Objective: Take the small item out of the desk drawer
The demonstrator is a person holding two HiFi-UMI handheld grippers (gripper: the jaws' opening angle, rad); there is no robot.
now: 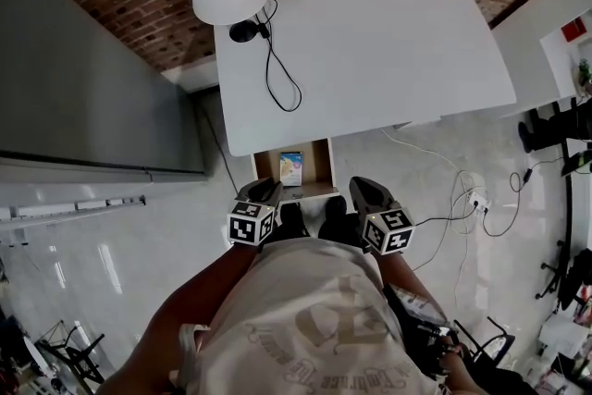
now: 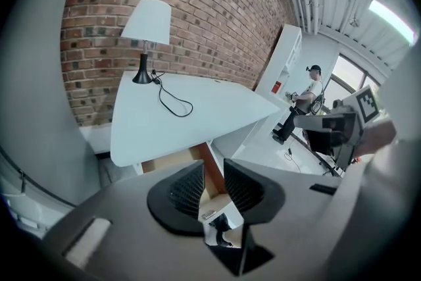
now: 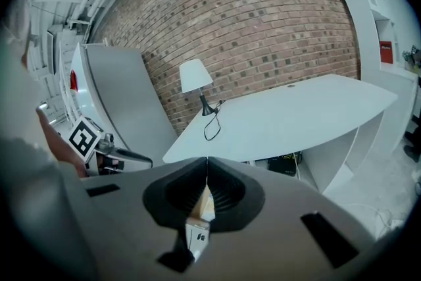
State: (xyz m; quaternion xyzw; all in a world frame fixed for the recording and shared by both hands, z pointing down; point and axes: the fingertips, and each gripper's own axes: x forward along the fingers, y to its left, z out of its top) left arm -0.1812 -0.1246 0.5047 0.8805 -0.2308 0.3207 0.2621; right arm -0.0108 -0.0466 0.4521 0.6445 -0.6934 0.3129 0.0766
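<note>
left claw near small item

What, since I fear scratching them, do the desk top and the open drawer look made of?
Desk top: plain matte white, even, no grain showing; probably laminate or painted board.
Drawer: tan-brown inside, so likely wood or wood-look board; grain too small to tell.
</note>
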